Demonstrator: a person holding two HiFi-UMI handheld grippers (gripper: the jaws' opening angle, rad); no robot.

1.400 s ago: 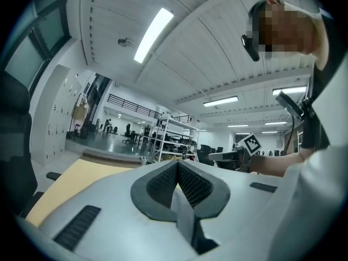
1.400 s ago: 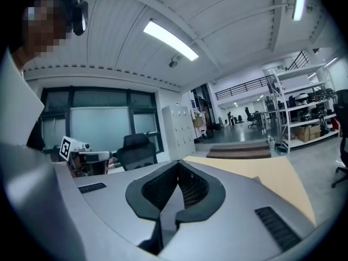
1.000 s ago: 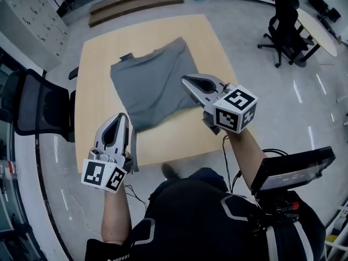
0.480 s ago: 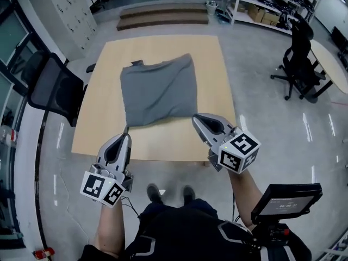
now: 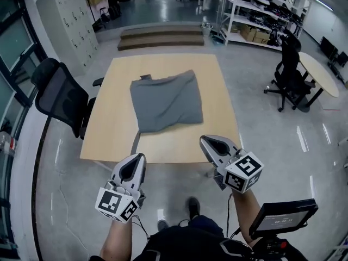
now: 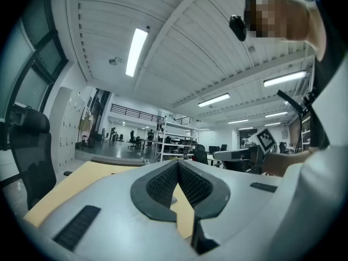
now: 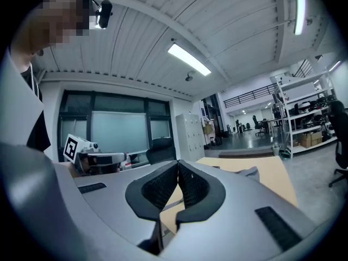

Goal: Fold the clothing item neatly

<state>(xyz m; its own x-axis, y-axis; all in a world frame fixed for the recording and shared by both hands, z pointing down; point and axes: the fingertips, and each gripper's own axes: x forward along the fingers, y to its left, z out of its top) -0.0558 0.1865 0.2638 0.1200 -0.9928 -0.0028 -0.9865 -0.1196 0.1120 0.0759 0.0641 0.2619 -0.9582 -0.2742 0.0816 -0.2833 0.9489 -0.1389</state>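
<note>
A grey garment, folded into a rough square with a collar or tag poking out at its far left corner, lies on the wooden table. My left gripper hangs shut and empty over the floor, just short of the table's near edge. My right gripper is also shut and empty, near the table's front right corner. Neither touches the garment. In the left gripper view the closed pads point over the table. A grey bit of the garment shows beside the shut pads in the right gripper view.
A black mesh chair stands at the table's left side. Another black office chair and a round table are at the right. Low wooden steps and metal shelving lie beyond. A black screen sits by my right arm.
Both grippers have drawn back off the table toward me, away from the garment. The view has pulled back, so the table and garment sit farther away. The garment lies as before.
</note>
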